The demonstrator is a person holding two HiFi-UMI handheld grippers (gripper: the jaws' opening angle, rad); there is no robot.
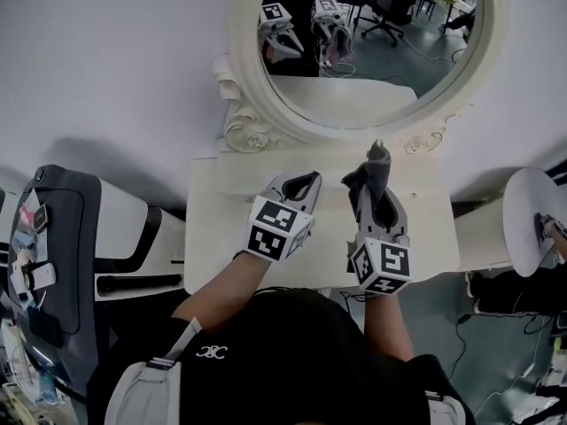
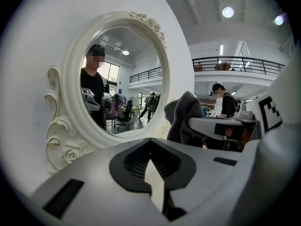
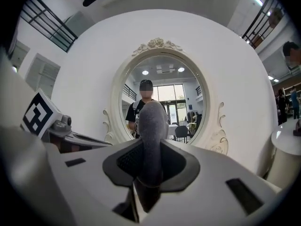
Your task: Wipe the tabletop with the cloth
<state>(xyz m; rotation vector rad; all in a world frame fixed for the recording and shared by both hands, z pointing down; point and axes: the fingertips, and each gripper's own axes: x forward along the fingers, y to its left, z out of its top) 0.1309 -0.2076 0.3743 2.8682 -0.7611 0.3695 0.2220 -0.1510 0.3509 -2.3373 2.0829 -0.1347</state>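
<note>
Cloth (image 3: 153,119), clamped in right hand-held gripper (image 3: 150,149), hides its tips; left hand-held gripper (image 2: 150,144) closed, empty.

The person wears a black short-sleeved shirt (image 1: 292,335) with a white logo (image 1: 211,353) and grey straps (image 1: 146,388); left gripper (image 1: 301,182) and right gripper (image 1: 376,193) are grey-white.

The cloth (image 3: 153,121) is dark grey and soft, bunched into a thick upright fold with a rounded top. It is clamped between the closed jaws of the right gripper (image 3: 149,166) and sticks out past their tips towards the oval mirror (image 1: 266,104), just in front of its lower frame. The tabletop (image 1: 217,228) is a cream-white rectangular slab directly below the mirror, its far edge against the frame's carved base. Whether the cloth touches it cannot be told.
</note>
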